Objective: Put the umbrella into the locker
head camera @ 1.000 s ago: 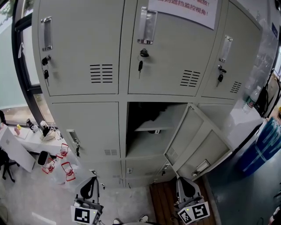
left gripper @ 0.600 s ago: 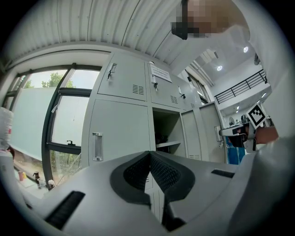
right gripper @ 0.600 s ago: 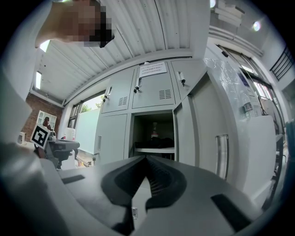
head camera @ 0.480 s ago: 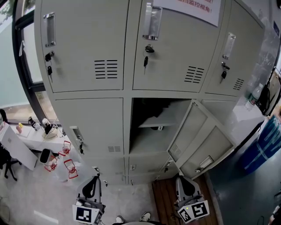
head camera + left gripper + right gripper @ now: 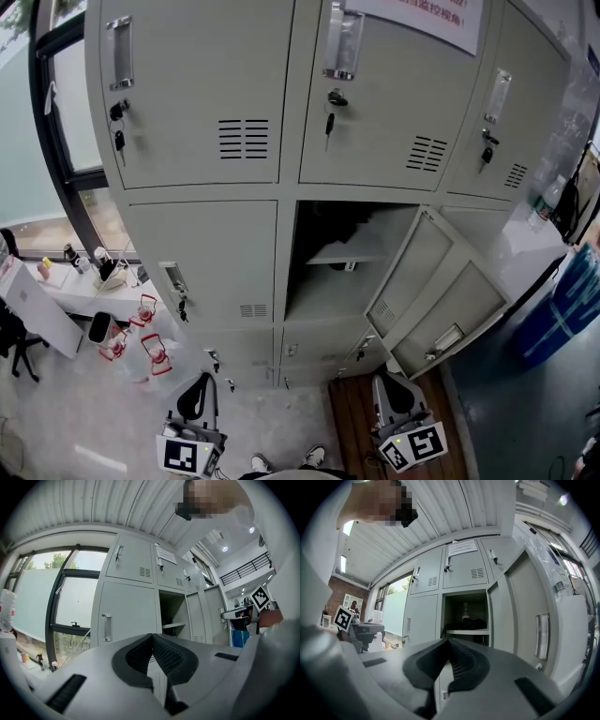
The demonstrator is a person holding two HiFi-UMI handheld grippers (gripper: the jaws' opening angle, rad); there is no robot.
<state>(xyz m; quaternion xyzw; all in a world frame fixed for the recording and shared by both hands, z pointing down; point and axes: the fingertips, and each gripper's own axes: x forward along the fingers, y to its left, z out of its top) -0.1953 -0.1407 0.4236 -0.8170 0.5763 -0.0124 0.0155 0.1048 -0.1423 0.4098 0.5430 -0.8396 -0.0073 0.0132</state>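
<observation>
ahead, locker door [image 5: 412, 272] open; dark items [image 5: 474, 624] on shelf [image 5: 347, 253]; cluttered table [image 5: 37, 305] left

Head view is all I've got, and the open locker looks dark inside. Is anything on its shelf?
Observer: Yes. The right gripper view shows a bottle standing on the shelf.
Operator: Anything else up there?
Observer: Dark items lie beside the bottle; I cannot tell what they are.
Operator: Is the left gripper holding anything?
Observer: No. The left gripper has its jaws together with nothing between them.
Operator: And the right?
Observer: The right gripper is shut and empty too.
</observation>
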